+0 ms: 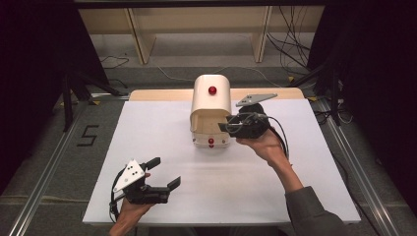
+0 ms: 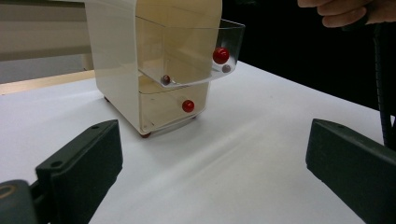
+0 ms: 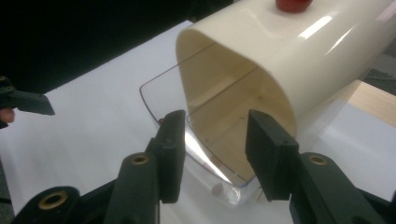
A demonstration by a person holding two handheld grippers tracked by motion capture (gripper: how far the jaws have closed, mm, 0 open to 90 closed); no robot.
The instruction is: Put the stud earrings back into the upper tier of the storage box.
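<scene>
A cream box (image 1: 211, 101) with a rounded top stands toward the far middle of the white table (image 1: 147, 142), with a red knob (image 1: 212, 90) on its top. It holds two clear drawers, one above the other. The upper drawer (image 2: 196, 56) is pulled out toward the person, its curved clear front carrying a red knob (image 2: 221, 55); the lower drawer (image 2: 173, 109) sits pushed in, with its own red knob (image 2: 188, 106). Small red feet show under the box. The right gripper (image 1: 235, 124) is held by the person's right hand (image 1: 263, 142) just beside the box's open front, on its right as seen from above. In the right gripper view its jaws stand partly apart on either side of the pulled-out drawer's clear front wall (image 3: 205, 158), at the side end of that wall; whether they touch the plastic cannot be told, but a gap shows between them. The left gripper (image 1: 164, 172) rests low over the near left part of the table, well apart from the box, held by the left hand (image 1: 129, 209). Its jaws are spread wide and hold nothing, and they point toward the box.
</scene>
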